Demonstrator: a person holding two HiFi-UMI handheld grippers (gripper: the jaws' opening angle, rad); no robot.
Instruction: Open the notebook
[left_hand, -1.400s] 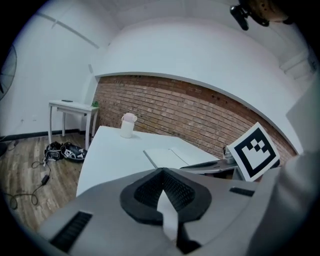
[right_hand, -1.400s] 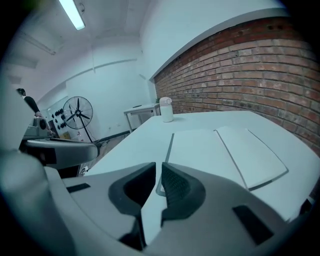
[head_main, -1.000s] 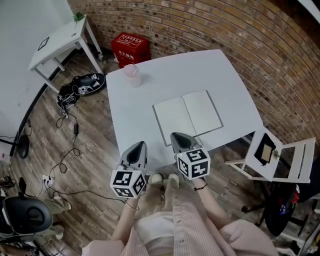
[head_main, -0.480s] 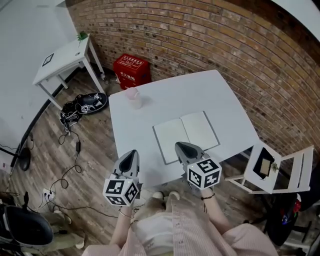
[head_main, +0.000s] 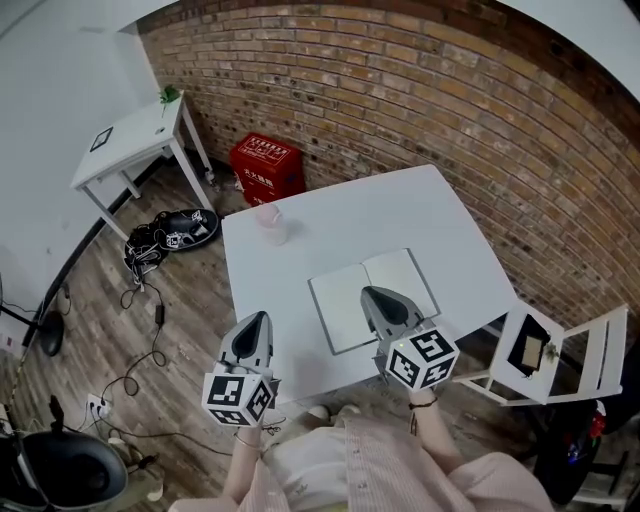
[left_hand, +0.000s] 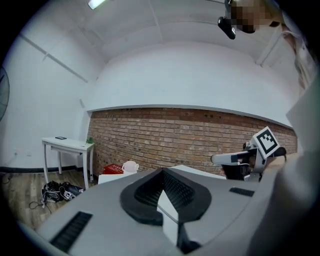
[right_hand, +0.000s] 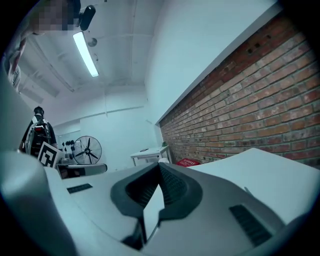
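The notebook (head_main: 340, 297) lies open and flat on the white table (head_main: 400, 210), both blank pages up, near the table's front edge. My right gripper (head_main: 372, 293) is shut and empty; it hangs in the air above the table and covers the notebook's middle in the head view. My left gripper (head_main: 256, 318) is also shut with nothing in it, held over the table's front left corner, to the left of the notebook. In the left gripper view the left gripper (left_hand: 162, 172) points at the brick wall. The right gripper (right_hand: 159, 165) points along the wall.
A pink cup (head_main: 268, 222) stands at the table's far left. A red crate (head_main: 266, 165) and a small white side table (head_main: 135, 140) stand by the brick wall. A bag and cables (head_main: 170, 232) lie on the floor at left. A white folding chair (head_main: 560, 355) stands at right.
Both grippers have risen and stayed shut. The head camera has lifted, so the table looks smaller and farther. The notebook has not moved.
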